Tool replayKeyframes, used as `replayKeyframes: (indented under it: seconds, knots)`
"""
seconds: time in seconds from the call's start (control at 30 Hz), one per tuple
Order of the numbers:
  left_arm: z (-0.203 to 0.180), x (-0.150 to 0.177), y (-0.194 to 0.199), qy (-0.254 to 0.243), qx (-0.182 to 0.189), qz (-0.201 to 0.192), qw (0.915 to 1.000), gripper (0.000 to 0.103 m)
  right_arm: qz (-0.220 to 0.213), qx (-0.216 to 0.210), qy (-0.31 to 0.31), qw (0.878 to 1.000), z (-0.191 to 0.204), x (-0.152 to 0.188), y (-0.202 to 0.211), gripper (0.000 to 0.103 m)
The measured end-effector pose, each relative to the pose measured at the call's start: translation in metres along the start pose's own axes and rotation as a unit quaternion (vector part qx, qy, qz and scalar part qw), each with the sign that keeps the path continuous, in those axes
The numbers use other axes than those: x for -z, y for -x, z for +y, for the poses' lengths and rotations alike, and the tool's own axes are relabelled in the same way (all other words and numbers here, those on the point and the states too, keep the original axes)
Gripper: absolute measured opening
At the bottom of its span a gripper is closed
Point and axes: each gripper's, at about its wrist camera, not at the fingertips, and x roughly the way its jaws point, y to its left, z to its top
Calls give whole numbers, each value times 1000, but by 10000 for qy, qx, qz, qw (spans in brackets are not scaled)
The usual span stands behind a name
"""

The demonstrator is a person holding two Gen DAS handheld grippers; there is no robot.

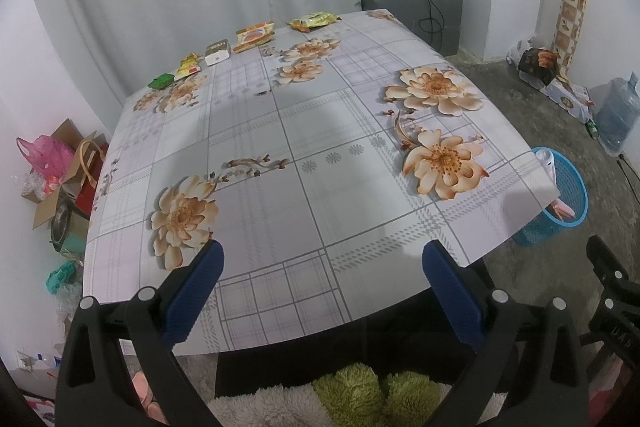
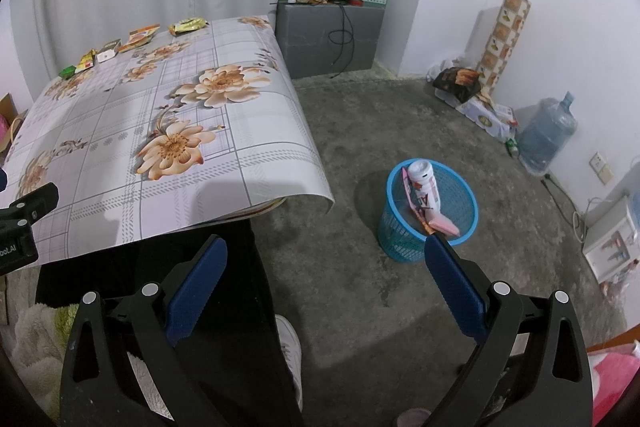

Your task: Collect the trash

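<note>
Several pieces of trash lie in a row along the table's far edge: a green packet (image 1: 161, 81), a yellow wrapper (image 1: 188, 66), a white box (image 1: 217, 52), an orange packet (image 1: 254, 35) and a yellow-green bag (image 1: 313, 21). They also show in the right wrist view, the bag (image 2: 188, 25) among them. A blue mesh bin (image 2: 430, 209) stands on the floor right of the table, holding a white bottle (image 2: 425, 183) and wrappers. My left gripper (image 1: 322, 259) is open and empty over the table's near edge. My right gripper (image 2: 324, 257) is open and empty above the floor, near the bin.
The table (image 1: 304, 155) has a floral cloth. A grey cabinet (image 2: 332, 35) with clutter stands at the back. A water jug (image 2: 548, 135) and boxes sit by the right wall. Bags and cardboard (image 1: 64, 179) lie left of the table.
</note>
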Motion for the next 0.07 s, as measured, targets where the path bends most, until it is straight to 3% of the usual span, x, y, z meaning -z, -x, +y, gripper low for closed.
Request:
replayKeyframes:
  seconds: [0.07]
  knots:
    - [0,1,0,1,2,-1,10000,97,-1,-3,-4,10000,0,0,0,95]
